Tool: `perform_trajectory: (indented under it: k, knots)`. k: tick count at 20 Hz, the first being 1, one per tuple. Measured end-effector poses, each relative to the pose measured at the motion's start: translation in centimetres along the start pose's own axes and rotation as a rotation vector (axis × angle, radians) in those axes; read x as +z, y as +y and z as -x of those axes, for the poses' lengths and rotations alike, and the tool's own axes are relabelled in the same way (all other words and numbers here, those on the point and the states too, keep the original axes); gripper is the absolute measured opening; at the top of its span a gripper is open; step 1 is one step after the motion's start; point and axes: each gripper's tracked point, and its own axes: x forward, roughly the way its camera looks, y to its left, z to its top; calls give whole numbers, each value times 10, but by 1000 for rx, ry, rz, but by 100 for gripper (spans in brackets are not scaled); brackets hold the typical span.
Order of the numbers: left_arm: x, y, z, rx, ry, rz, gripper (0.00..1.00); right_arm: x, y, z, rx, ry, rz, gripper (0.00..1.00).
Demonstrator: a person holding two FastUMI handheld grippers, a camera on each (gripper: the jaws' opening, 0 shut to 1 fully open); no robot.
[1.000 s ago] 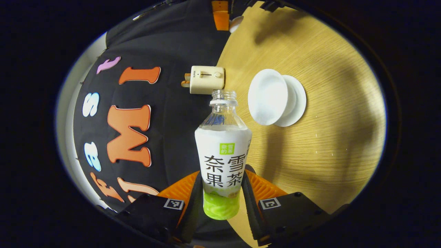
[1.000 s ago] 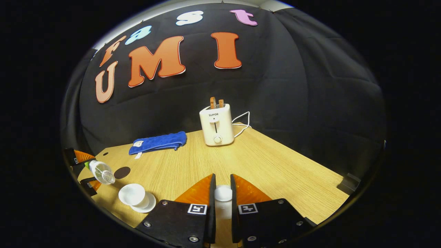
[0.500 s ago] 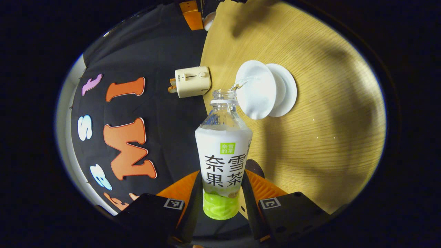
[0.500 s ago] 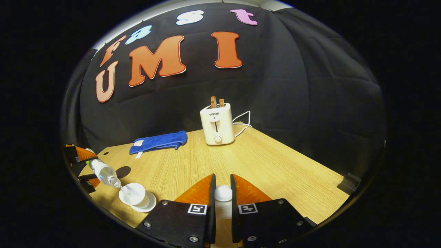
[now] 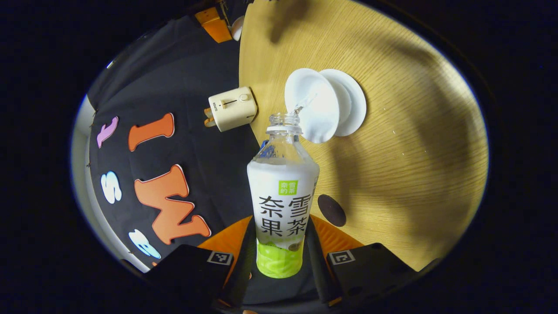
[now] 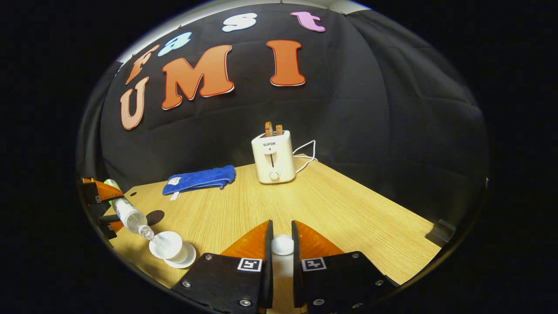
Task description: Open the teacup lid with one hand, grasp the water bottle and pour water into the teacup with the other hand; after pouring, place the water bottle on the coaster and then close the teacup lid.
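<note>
1. Pouring now: our left tongs (image 5: 279, 257) grip the bottle (image 5: 282, 192), its mouth at the cup (image 5: 311, 104) rim, at 12 o'clock from the tongs.
2. We keep the stream inside the cup, tilting slowly.
3. Our right tongs (image 6: 281, 246) pinch the lid (image 6: 282, 245); the coaster (image 5: 331, 210) waits at the bottle's 3 o'clock.

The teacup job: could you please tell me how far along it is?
Done: the lid is off, held in the right gripper. In hand: the left gripper tips the water bottle, pouring into the teacup. Left: bottle onto the coaster, lid back on.
</note>
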Motion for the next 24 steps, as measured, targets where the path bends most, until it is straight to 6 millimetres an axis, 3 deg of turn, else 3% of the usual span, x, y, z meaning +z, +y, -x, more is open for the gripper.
perform_trajectory:
  k: [6, 7, 11, 14, 15, 19, 22, 23, 24]
  knots:
    - [-5, 4, -2, 5, 9, -79, 66, 0, 0, -1, 0, 1, 7, 18]
    - [-5, 7, -1, 15, 5, -80, 63, 0, 0, 0, 1, 1, 6, 18]
    - [-4, -4, -11, -20, -24, 12, 65, -1, 1, 0, 8, 2, 4, 18]
    - [-5, -19, -16, -78, -42, 200, 61, -3, 2, -1, 12, 8, 4, 18]
    - [-4, -23, -18, -97, -40, 281, 69, -4, 3, -2, 13, 11, 4, 18]
    - [4, -18, -25, -120, -66, 600, 60, -8, 4, -5, 13, 22, 5, 19]
    - [14, -13, -27, -126, -89, 811, 65, -9, 7, -5, 19, 28, 6, 19]
    - [18, -11, -29, -133, -97, 878, 60, -10, 8, -5, 22, 28, 7, 18]
    - [15, -10, -24, -137, -107, 943, 65, -10, 10, -5, 25, 29, 10, 19]
